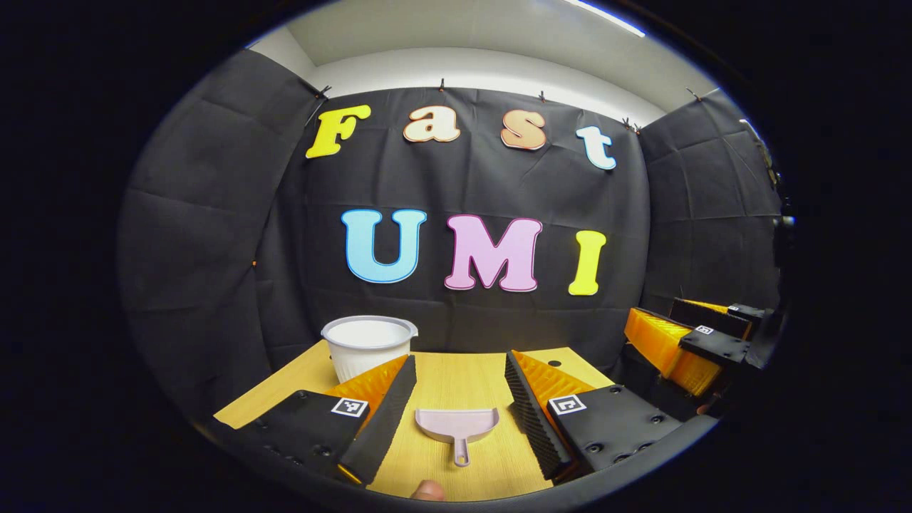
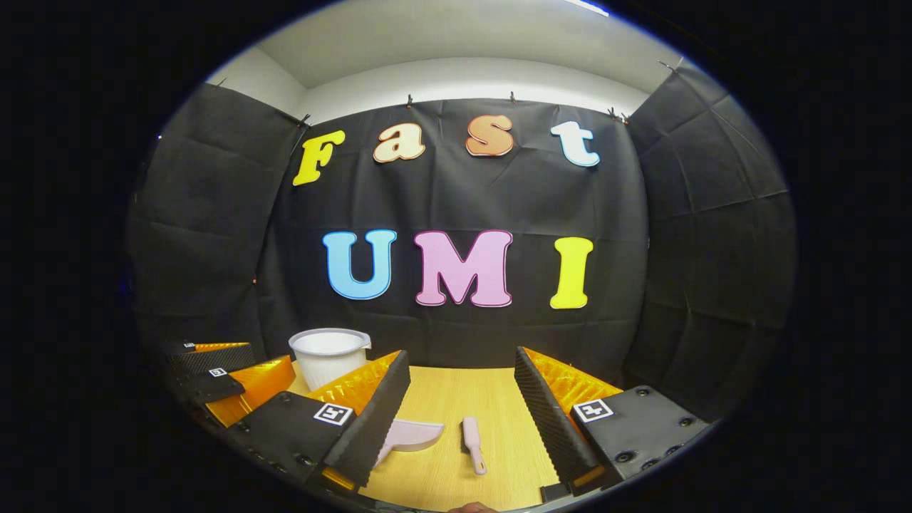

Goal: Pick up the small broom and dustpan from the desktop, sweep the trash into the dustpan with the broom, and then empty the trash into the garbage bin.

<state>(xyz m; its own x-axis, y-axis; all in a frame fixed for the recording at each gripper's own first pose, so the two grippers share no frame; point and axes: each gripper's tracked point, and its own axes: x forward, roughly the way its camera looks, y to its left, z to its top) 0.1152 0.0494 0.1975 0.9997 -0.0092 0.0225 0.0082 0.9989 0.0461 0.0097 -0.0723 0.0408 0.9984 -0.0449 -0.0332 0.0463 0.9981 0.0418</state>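
Basically nothing's done yet: dustpan point(image 1: 457, 425) and small broom point(image 2: 472, 442) lie untouched on the surface point(image 1: 456, 377), both grippers' jaws wide open and empty, trash not visible I think, white bin point(image 1: 369, 345) waiting

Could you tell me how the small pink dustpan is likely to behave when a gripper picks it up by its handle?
The dustpan looks like thin moulded plastic, so probably light and stiff. Its pan is much wider than the short handle, so held by the handle it may tilt or twist. It lies flat on the smooth wooden desktop, so a nudge would likely slide it rather than tip it.
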